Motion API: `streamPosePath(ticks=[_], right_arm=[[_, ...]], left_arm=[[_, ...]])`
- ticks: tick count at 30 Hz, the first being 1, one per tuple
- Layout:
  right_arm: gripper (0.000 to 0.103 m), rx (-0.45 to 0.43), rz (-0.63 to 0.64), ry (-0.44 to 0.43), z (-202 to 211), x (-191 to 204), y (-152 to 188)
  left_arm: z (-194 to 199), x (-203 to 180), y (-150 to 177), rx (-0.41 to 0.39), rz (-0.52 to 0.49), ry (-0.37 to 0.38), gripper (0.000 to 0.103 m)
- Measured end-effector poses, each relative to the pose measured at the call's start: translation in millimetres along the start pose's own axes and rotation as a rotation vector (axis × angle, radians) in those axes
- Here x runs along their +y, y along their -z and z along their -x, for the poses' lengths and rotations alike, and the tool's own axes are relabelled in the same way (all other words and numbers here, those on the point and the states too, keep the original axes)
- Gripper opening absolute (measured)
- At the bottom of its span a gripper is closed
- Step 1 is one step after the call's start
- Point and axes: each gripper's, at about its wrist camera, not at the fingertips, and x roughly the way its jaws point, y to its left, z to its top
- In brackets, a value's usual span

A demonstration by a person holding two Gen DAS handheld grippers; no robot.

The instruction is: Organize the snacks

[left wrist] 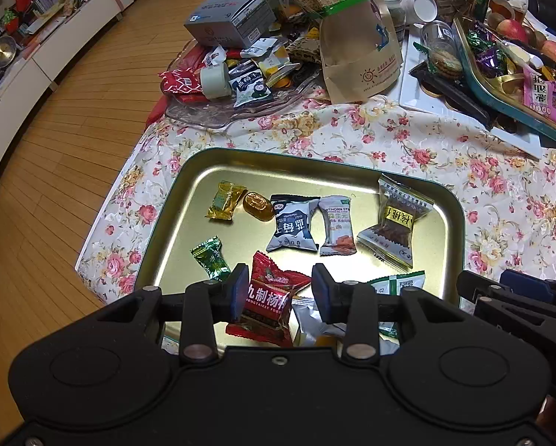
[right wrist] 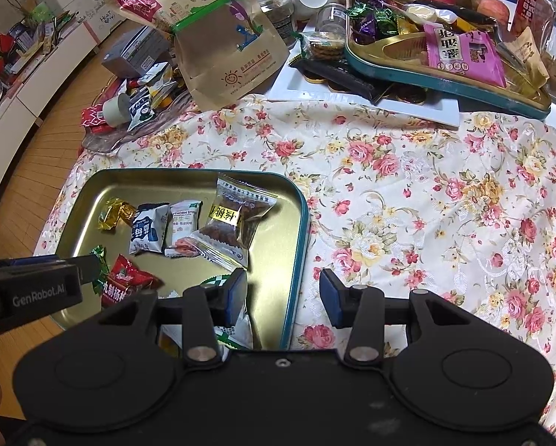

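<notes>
A: While both grippers hang over the gold tin tray (left wrist: 452, 200), the left gripper (left wrist: 279, 290) has its jaws apart, empty, above the red snack packet (left wrist: 266, 304) at the tray's near edge.

B: Right gripper (right wrist: 283, 297)?

A: Also parted, gripping nothing, straddling the tray's right rim. Other wrapped snacks lie loose in the tray: blue-white packet (left wrist: 292, 228), walnut packet (left wrist: 394, 223). Tray's on the floral tablecloth (right wrist: 426, 204).

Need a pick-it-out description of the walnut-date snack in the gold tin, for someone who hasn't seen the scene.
Find the gold tin tray with a teal rim on the floral tablecloth. Among its wrapped snacks, look at the far right of the back row. The walnut-date snack is the only clear wrapper showing dark brown filling, with a yellow label band.
</notes>
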Motion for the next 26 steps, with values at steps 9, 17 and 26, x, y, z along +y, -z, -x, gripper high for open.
streamPosePath(ticks=[9, 17, 26], right_arm=[[0.046, 0.002, 0.001, -0.001, 0.1, -0.4, -0.5], [0.046, 0.003, 0.001, -0.001, 0.4, -0.7, -0.7], [0.046, 0.007, 0.009, -0.002, 0.0, 1.0, 0.0]], left_arm=[[-1.3, 0.7, -0.1, 0.006, 0.006, -0.003, 0.048], [-1.1, 0.5, 0.2, 0.010, 0.006, 0.004, 0.048], [-2.5, 4.3, -0.5, 0.020, 0.028, 0.000, 0.048]])
